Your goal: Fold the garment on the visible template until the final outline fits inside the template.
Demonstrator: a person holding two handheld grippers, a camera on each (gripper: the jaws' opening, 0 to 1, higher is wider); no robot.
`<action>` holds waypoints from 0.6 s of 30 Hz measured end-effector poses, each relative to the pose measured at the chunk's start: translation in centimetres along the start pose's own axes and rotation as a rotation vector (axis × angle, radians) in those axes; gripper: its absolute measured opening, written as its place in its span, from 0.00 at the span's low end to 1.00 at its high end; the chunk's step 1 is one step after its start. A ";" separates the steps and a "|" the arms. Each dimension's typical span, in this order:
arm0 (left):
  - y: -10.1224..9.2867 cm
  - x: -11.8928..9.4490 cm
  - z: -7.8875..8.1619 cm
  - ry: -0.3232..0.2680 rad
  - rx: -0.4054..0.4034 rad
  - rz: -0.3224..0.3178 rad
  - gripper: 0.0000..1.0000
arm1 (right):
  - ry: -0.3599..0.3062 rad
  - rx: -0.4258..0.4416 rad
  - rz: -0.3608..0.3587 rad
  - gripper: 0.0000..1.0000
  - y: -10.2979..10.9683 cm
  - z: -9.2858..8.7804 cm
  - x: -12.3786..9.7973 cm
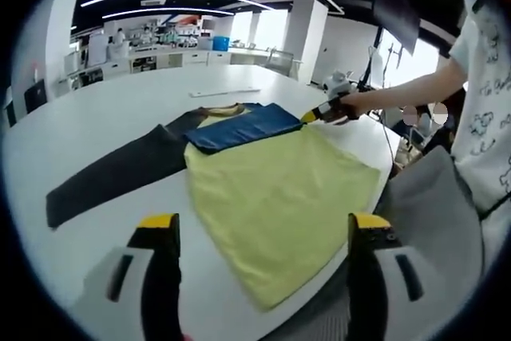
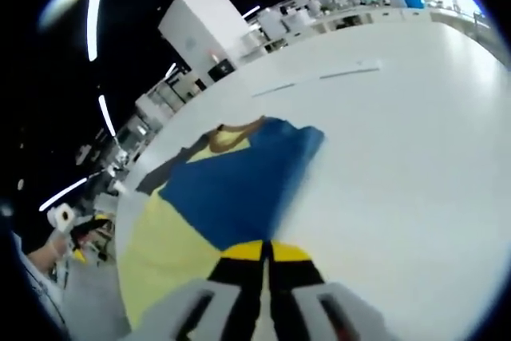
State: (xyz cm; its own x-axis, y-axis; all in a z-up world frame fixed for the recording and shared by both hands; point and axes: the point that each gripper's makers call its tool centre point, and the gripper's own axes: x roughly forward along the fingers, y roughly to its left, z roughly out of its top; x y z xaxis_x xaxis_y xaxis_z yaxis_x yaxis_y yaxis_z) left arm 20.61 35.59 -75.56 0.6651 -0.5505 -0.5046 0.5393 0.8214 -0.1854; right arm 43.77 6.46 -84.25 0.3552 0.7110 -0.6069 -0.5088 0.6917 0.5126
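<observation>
In the left gripper view, the left gripper (image 1: 263, 225) is hovering with jaws spread wide and empty above the yellow shirt body (image 1: 279, 185) on the white table (image 1: 120, 113). In the right gripper view, the right gripper (image 2: 267, 251) is pinching its jaws closed on the blue sleeve (image 2: 239, 185), lying folded across the yellow; it should carry the sleeve flat and inward, clear of the table edge.

I see the garment (image 1: 263, 173) lying flat on the table (image 1: 112, 117), its body towards me and one sleeve (image 1: 112, 173) stretched out to the left in the left gripper view. A folded-over panel (image 1: 243, 127) lies on top of the garment's far end. My left gripper (image 1: 263, 233) hangs just above the near hem. My right gripper (image 1: 315, 115) sits at the panel's right corner, held by a person's hand (image 1: 351, 105). In the right gripper view, the panel (image 2: 231, 185) lies directly ahead of the right gripper (image 2: 265, 251), with bare table (image 2: 399, 165) to its right.
</observation>
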 end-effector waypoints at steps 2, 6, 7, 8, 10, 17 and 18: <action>0.0 0.1 0.1 0.002 0.007 -0.001 0.84 | -0.002 -0.012 -0.006 0.00 0.0 0.0 0.0; 0.1 0.1 0.3 -0.004 0.017 -0.006 0.83 | -0.038 -0.030 0.000 0.11 0.5 0.4 -0.6; 0.2 0.1 0.3 -0.005 0.020 -0.003 0.82 | -0.043 -0.036 0.001 0.14 0.7 0.4 -0.8; 0.4 0.1 0.3 -0.005 0.022 -0.005 0.82 | -0.049 -0.046 0.002 0.19 0.8 0.5 -1.0; 0.6 0.0 0.4 -0.011 0.021 -0.005 0.83 | -0.059 -0.065 0.008 0.25 1.2 0.5 -1.5; 1.3 0.0 0.9 -0.024 0.032 -0.011 0.83 | -0.085 -0.187 0.020 0.57 3.6 -0.2 -4.1; 1.4 0.0 1.0 -0.025 0.032 -0.012 0.83 | -0.083 -0.201 0.014 0.59 3.7 -0.4 -4.4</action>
State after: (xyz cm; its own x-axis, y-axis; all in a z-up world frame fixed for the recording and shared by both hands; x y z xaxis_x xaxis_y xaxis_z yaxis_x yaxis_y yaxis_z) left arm 21.86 36.55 -75.01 0.6705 -0.5644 -0.4815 0.5638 0.8095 -0.1639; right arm 40.05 5.78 -79.89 0.4058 0.7343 -0.5443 -0.6576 0.6481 0.3841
